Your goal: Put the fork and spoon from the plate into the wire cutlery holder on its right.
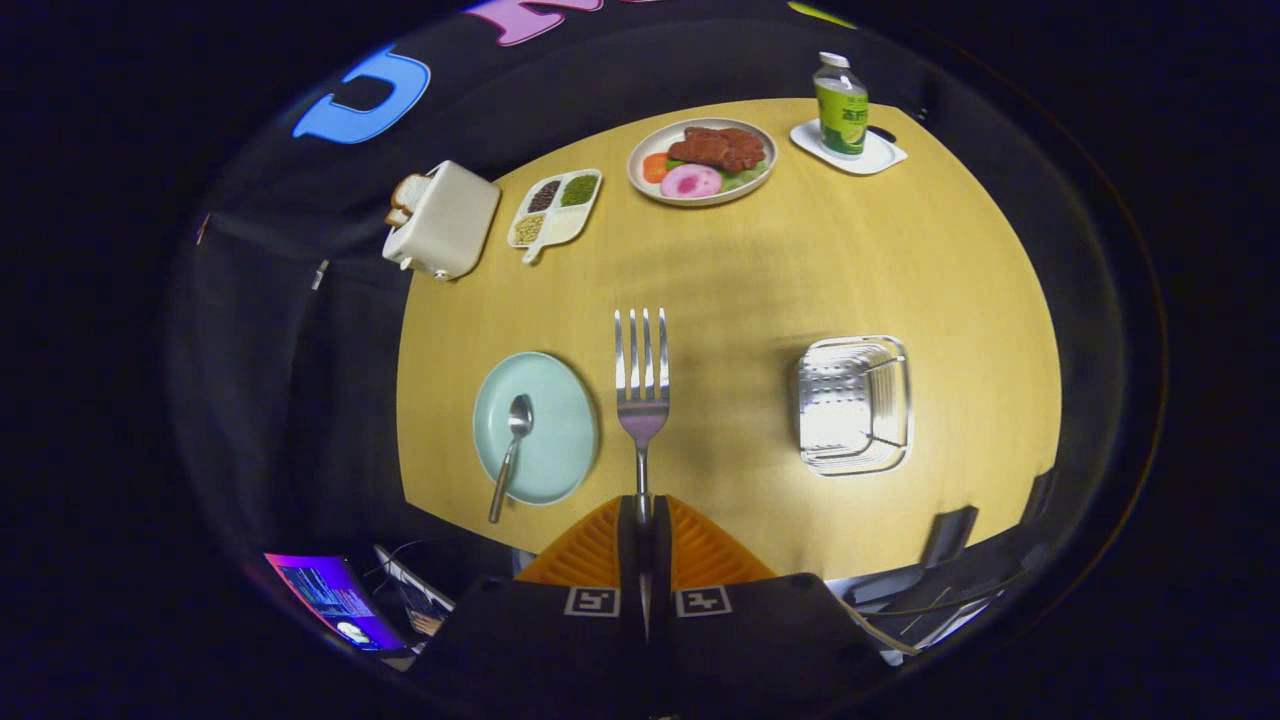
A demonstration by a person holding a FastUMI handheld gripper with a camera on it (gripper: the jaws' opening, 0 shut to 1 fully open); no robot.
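Carrying fork (641,385) by its handle, jaws clamped on it, tines forward, lifted clear for transfer. Spoon (510,452) rests on plate (560,430); wire cutlery holder (853,404) stands right, well apart.

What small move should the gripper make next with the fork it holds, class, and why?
Probably carry the fork right, toward the wire cutlery holder. The gripper is shut on the fork's handle, tines pointing ahead over bare table, between the plate and the holder. The spoon lies on the plate, so it comes afterwards.
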